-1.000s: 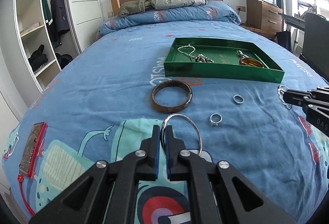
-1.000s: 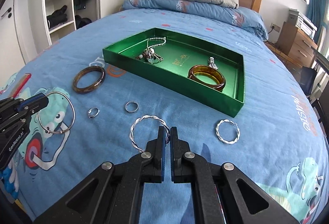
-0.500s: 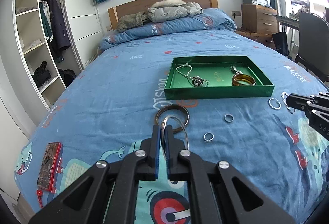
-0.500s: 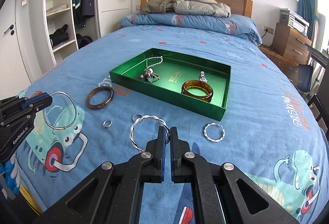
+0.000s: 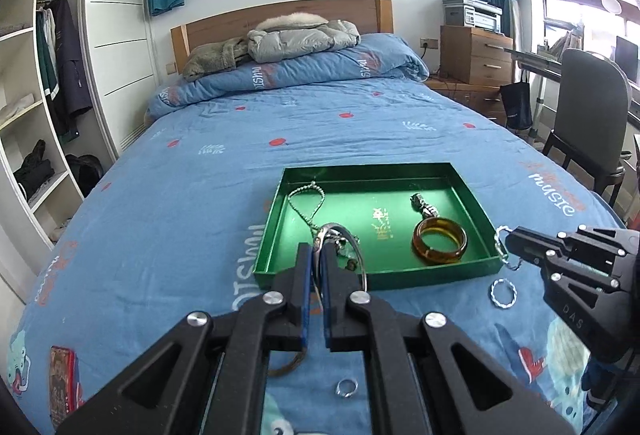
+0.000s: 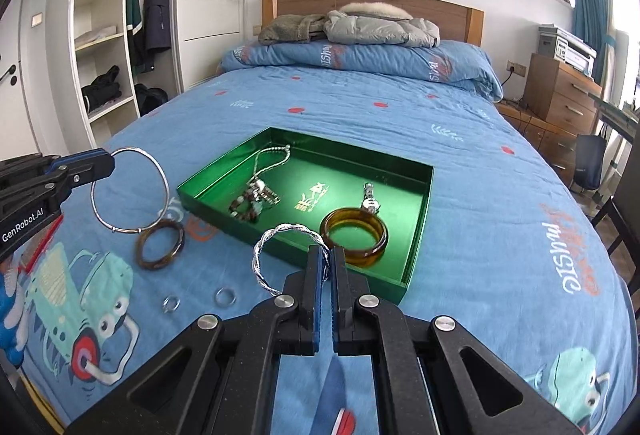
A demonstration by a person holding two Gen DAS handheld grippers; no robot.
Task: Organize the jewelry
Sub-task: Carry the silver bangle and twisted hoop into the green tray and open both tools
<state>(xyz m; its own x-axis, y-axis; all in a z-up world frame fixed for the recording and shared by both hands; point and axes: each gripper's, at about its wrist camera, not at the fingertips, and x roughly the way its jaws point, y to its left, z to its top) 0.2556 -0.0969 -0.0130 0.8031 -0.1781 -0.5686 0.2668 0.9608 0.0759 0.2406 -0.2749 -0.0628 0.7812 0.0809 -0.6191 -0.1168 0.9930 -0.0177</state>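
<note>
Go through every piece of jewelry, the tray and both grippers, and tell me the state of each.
Left gripper: shut on thin bangle, lifted.
Right gripper: shut on twisted bangle, lifted.
Tray: open, holding necklace, amber bangle, charm.
Dark bangle, two rings, small twisted ring: loose on bed.

The bed (image 6: 480, 195) carries a blue printed cover. Directly on it lie a green tray (image 6: 416, 235), a dark brown bangle (image 6: 160, 244), two small rings (image 6: 225, 296), a twisted silver bangle (image 5: 503, 293), a red phone (image 5: 62, 375), and folded jackets (image 6: 360, 25) near the headboard.
</note>
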